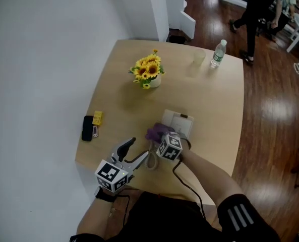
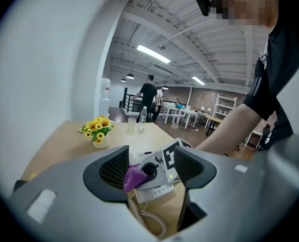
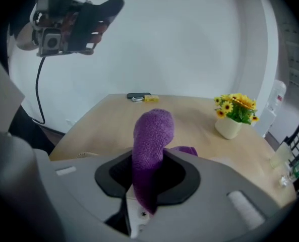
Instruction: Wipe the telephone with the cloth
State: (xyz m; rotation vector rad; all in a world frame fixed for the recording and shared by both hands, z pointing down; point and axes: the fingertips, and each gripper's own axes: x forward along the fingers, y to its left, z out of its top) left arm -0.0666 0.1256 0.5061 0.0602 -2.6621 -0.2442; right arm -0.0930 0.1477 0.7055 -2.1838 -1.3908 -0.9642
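While clamped on the purple cloth [image 3: 152, 135] with the right tool [image 3: 148, 173], hung right over the telephone [image 1: 179, 124] at the desk's [image 1: 204, 89] near side | left tool [image 2: 152, 171]: held wide apart, empty, above the coiled cord [image 2: 157, 225] | step, judged: wiping the telephone | next: called for lowering the cloth and sweeping across the keys.

A light wooden table [image 1: 210, 110] stands by a white wall [image 1: 48, 59] on a dark plank floor [image 1: 275, 125]. Toward its far side sit sunflowers [image 1: 148, 68] in a white pot [image 1: 156, 81]. Far right stands a water bottle [image 1: 218, 53], with a clear cup [image 1: 198, 57] just left of it. At the left edge lie a black device [image 1: 87, 128] and a yellow item [image 1: 97, 118]. A person [image 1: 257, 14] stands beyond.
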